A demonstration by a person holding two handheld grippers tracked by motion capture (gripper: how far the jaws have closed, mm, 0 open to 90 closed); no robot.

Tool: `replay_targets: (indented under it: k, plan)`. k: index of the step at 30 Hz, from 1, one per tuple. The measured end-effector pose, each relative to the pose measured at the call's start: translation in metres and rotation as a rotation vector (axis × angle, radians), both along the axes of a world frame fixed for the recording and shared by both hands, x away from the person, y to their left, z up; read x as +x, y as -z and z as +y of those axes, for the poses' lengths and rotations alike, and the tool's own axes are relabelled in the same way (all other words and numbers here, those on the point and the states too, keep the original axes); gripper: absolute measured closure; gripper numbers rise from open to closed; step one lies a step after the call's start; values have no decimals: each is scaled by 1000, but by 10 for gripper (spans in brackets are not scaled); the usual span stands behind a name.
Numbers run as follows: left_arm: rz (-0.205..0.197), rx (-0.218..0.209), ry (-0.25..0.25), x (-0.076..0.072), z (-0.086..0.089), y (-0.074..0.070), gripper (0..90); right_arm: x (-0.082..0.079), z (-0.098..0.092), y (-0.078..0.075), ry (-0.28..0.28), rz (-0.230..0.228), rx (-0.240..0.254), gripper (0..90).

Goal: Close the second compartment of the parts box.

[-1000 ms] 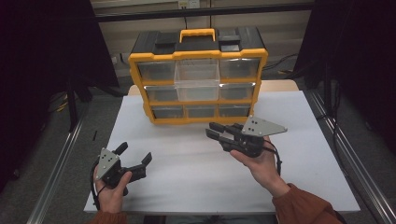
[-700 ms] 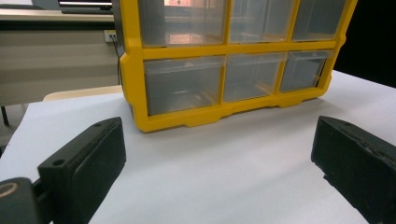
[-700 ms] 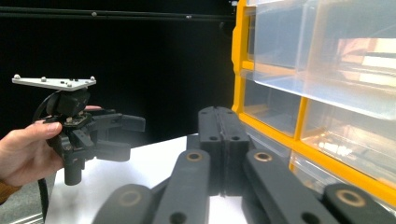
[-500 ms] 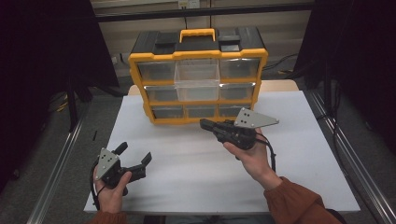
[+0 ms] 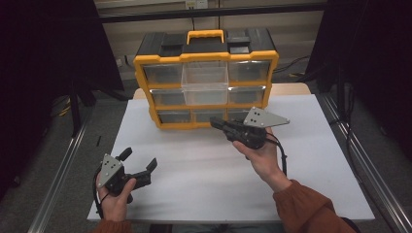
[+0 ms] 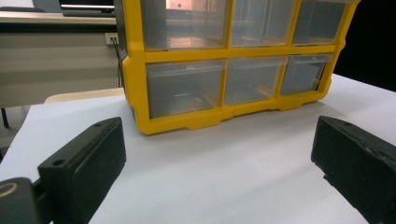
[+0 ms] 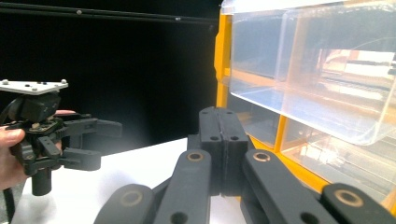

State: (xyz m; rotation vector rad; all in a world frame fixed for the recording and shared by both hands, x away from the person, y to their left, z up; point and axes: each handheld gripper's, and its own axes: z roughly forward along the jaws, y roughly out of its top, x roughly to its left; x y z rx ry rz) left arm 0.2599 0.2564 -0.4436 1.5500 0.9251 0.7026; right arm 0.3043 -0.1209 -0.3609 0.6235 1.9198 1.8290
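Note:
A yellow and black drawer cabinet stands at the far side of the white table. Its clear top middle drawer is pulled out toward me. My right gripper is shut with nothing in it, and its tip points left just in front of the cabinet's bottom row. In the right gripper view the closed jaws sit below the pulled-out drawer. My left gripper is held open and empty near the front left of the table, well clear of the cabinet.
Metal rails run along both sides of the table. A beige surface and cables lie behind the cabinet. Bare white tabletop stretches between the two grippers and to the right of the right hand.
The right gripper has shifted slightly left and toward the cabinet's front, with its jaws pressed together. The left gripper has stayed where it was.

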Motion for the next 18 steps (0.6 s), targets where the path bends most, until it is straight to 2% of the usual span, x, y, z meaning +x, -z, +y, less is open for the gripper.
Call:
replay_targets:
  k: [3, 6, 13, 18]
  plan:
    - [0, -14, 4, 0, 0, 0, 32, 3, 0, 0, 13, -1, -3, 900]
    - [-1, 4, 6, 0, 0, 0, 32, 7, 1, 1, 19, 3, 4, 900]
    - [0, -11, 6, 0, 0, 0, 32, 16, 3, -2, 36, 2, 10, 900]
    - [10, 2, 14, 1, 0, 1, 32, 22, 5, -4, 53, -1, 15, 900]
